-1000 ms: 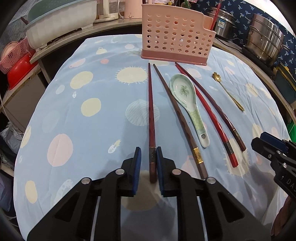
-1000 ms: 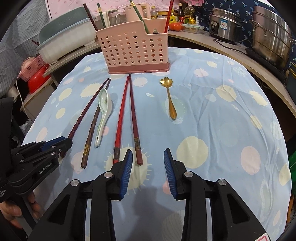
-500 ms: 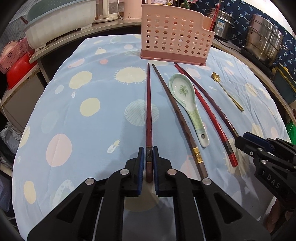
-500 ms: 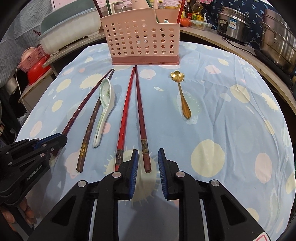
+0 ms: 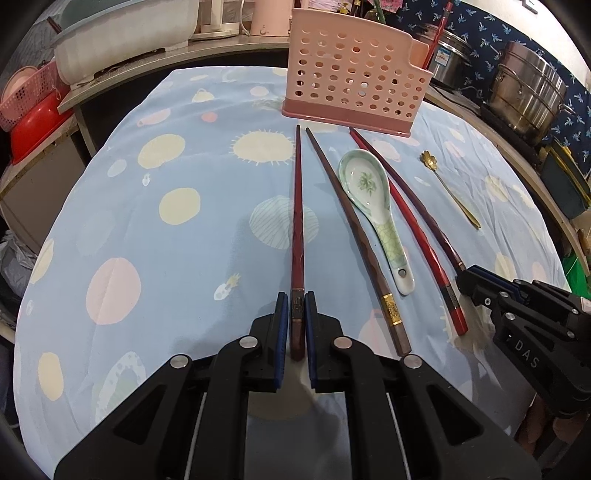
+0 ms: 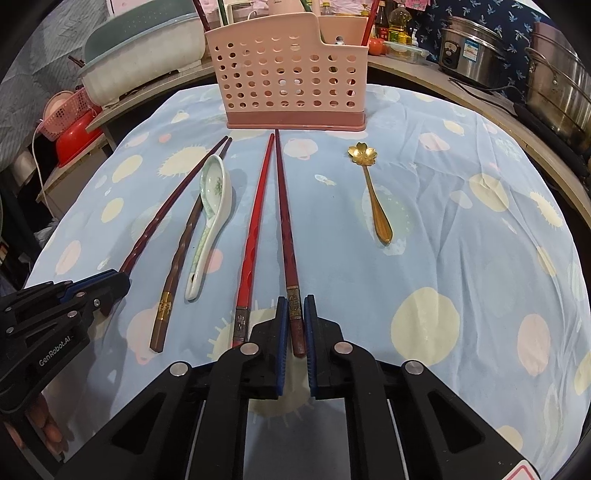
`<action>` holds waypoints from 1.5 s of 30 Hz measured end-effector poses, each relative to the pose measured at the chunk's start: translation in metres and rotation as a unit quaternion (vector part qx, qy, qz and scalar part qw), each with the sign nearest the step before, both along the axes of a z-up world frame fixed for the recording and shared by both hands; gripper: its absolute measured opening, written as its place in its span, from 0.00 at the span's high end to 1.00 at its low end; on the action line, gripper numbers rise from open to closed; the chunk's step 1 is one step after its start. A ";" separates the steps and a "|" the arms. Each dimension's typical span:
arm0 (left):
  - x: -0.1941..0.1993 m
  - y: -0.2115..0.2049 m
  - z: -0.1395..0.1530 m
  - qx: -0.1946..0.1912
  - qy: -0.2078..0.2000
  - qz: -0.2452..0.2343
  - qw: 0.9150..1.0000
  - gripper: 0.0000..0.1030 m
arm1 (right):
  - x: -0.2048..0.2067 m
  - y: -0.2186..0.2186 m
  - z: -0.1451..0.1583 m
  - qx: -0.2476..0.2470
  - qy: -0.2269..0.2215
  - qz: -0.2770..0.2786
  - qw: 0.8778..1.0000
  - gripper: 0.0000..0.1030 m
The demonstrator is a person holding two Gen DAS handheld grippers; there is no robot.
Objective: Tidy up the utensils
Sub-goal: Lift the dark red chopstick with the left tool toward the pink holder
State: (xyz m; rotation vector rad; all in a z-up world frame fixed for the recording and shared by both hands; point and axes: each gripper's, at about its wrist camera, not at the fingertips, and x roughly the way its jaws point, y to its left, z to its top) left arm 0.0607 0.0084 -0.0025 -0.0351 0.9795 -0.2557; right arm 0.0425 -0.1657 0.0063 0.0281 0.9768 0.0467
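Note:
Several chopsticks, a ceramic spoon and a gold flower spoon lie on the spotted blue cloth before a pink perforated utensil holder, which also shows in the right wrist view. My left gripper is shut on the thick end of the leftmost dark red chopstick. My right gripper is shut on the thick end of the rightmost dark red chopstick. A bright red chopstick and a brown gold-banded chopstick lie between them. Both held chopsticks still rest on the cloth.
Steel pots stand on the counter at the right. A white basin and red and pink baskets sit at the back left. The holder has several utensils standing in it. The table edge curves close on both sides.
Both grippers closed from open onto the thick ends of their chopsticks. The right gripper also moved forward and left up to its chopstick.

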 end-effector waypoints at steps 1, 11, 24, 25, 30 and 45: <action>0.000 0.001 0.000 -0.004 0.000 0.001 1.000 0.92 | 0.000 0.000 0.000 0.001 0.000 0.000 1.000 0.92; -0.004 0.003 0.000 -0.015 -0.002 0.002 1.000 0.91 | -0.006 -0.002 0.000 0.007 -0.002 -0.003 1.000 0.93; -0.007 0.001 0.004 -0.012 -0.002 -0.006 1.000 0.93 | -0.019 -0.006 0.005 0.018 0.000 -0.006 1.000 0.93; -0.008 0.001 0.005 -0.012 -0.002 -0.006 1.000 0.93 | -0.022 -0.007 0.006 0.019 -0.001 -0.007 1.000 0.93; -0.016 -0.002 0.019 -0.008 -0.010 -0.006 1.000 0.93 | -0.031 -0.011 0.019 0.029 -0.012 -0.011 0.999 0.93; -0.026 -0.002 0.092 -0.017 -0.064 -0.005 0.998 0.93 | -0.047 -0.016 0.087 0.050 -0.081 -0.008 0.995 0.93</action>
